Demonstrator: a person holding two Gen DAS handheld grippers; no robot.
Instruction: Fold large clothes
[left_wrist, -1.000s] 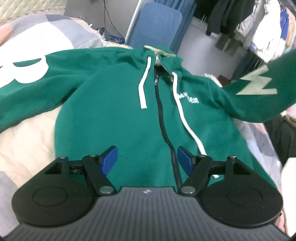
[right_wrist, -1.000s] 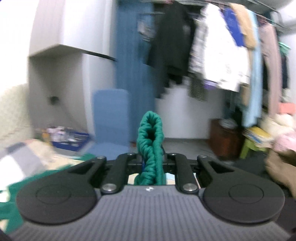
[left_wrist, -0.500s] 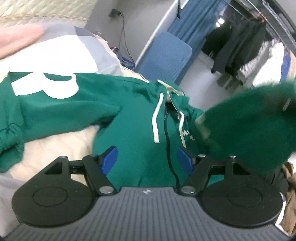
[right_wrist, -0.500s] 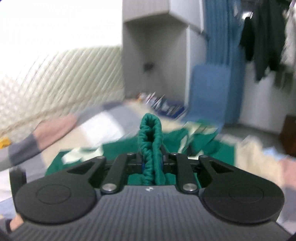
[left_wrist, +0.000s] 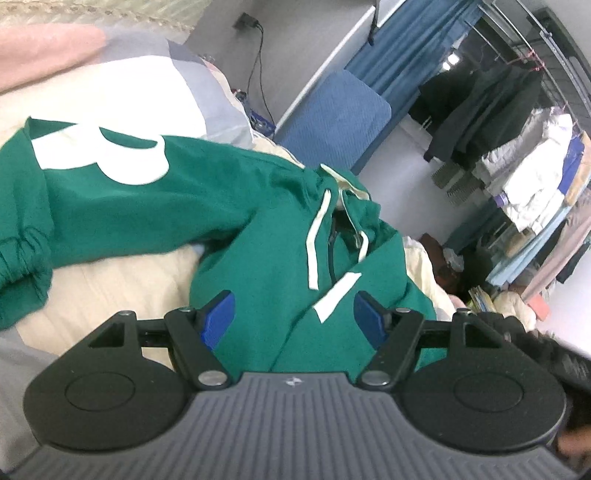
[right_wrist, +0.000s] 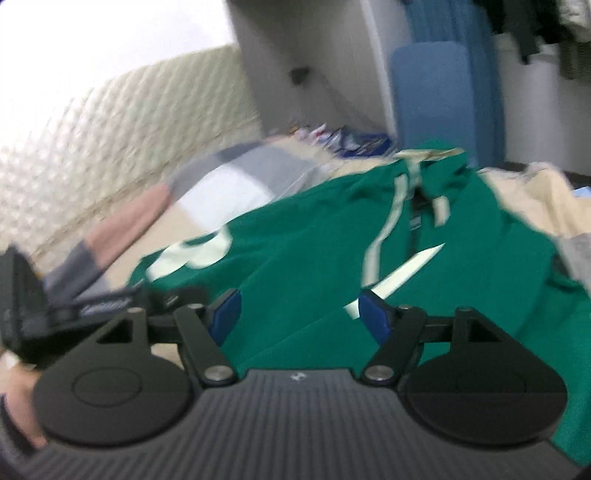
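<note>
We note the left gripper with jaws apart, nothing between them. The right gripper has jaws just opening, clear of cloth. Beyond both, the green hoodie lies on the bed, one sleeve folded across its chest, the other spread outward.

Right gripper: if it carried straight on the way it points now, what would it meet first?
Most likely the green hoodie spread on the bed, around the folded-over sleeve with the white stripe. The right gripper is open, fingers empty; blur leaves depth uncertain.
</note>
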